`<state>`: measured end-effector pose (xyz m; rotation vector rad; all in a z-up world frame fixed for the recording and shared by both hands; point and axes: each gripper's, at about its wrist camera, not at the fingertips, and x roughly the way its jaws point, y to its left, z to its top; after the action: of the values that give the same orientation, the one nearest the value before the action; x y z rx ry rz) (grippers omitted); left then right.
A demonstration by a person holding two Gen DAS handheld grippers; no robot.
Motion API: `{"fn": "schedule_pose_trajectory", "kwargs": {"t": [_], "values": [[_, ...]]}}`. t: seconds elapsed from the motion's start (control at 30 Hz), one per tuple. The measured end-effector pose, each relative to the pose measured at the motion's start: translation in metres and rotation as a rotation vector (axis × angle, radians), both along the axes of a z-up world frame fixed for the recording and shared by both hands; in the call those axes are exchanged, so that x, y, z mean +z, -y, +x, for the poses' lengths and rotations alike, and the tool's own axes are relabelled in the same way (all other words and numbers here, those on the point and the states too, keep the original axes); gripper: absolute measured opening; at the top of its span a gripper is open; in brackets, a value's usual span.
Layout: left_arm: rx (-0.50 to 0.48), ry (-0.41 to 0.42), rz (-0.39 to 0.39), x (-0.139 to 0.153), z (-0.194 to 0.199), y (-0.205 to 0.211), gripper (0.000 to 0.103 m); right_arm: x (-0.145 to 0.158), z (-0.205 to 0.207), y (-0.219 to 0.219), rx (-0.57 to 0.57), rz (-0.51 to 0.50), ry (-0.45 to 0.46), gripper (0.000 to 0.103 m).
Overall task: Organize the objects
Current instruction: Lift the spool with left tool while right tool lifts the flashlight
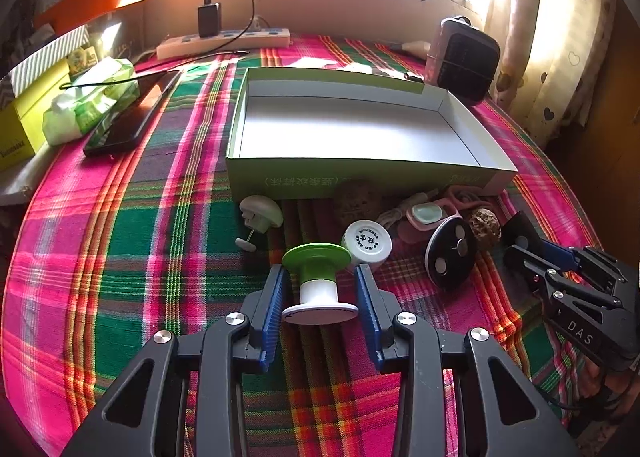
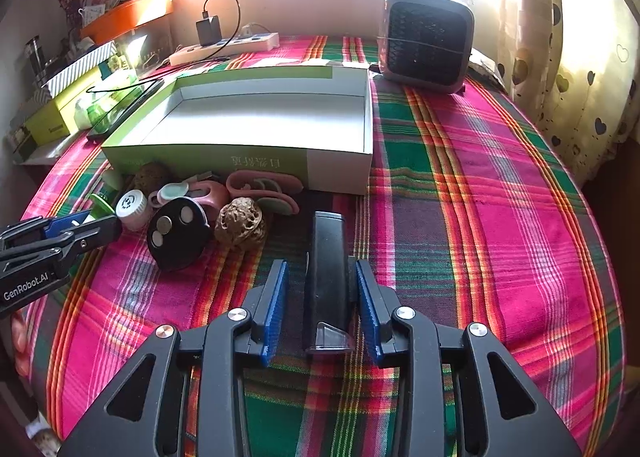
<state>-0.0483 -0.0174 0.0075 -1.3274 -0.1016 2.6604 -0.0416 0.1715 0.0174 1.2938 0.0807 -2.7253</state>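
Currently straddling a green-and-white spool (image 1: 319,284) with the left gripper (image 1: 322,311): blue pads (image 1: 275,309) sitting either side of the flanges, left pad looking close to touching, right pad showing a sliver of gap; firm grip not confirmable. Spool lying on the plaid tablecloth (image 1: 120,241), just in front of the open box (image 1: 360,173).

Straddling a black rectangular case (image 2: 326,281) with the right gripper (image 2: 323,309): jaws partly open, visible gaps both sides, pads not pressing. Case lying flat on the cloth, near the box's front right corner.

Sitting clustered along the box's front wall: white capped jar (image 1: 367,241), black disc with three silver spots (image 1: 450,251), walnut (image 2: 239,225), pink clips (image 2: 262,185). Box interior showing nothing inside.
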Motion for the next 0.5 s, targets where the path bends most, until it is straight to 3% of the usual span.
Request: {"fn": "schedule_pose_trajectory", "kwargs": {"t": [0.1, 0.17, 0.5], "values": [[0.003, -0.002, -0.001, -0.0003, 0.0004, 0.0004, 0.032, 0.0002, 0.0012, 0.0000, -0.002, -0.002, -0.002, 0.033], [0.004, -0.002, 0.000, -0.0002, 0.0007, 0.0005, 0.032, 0.0005, 0.0021, -0.0001, 0.000, -0.002, -0.005, 0.025], [0.006, -0.002, 0.005, -0.0001, 0.0011, 0.0001, 0.032, 0.0000, 0.0027, 0.0012, 0.000, -0.002, -0.006, 0.024]]}}
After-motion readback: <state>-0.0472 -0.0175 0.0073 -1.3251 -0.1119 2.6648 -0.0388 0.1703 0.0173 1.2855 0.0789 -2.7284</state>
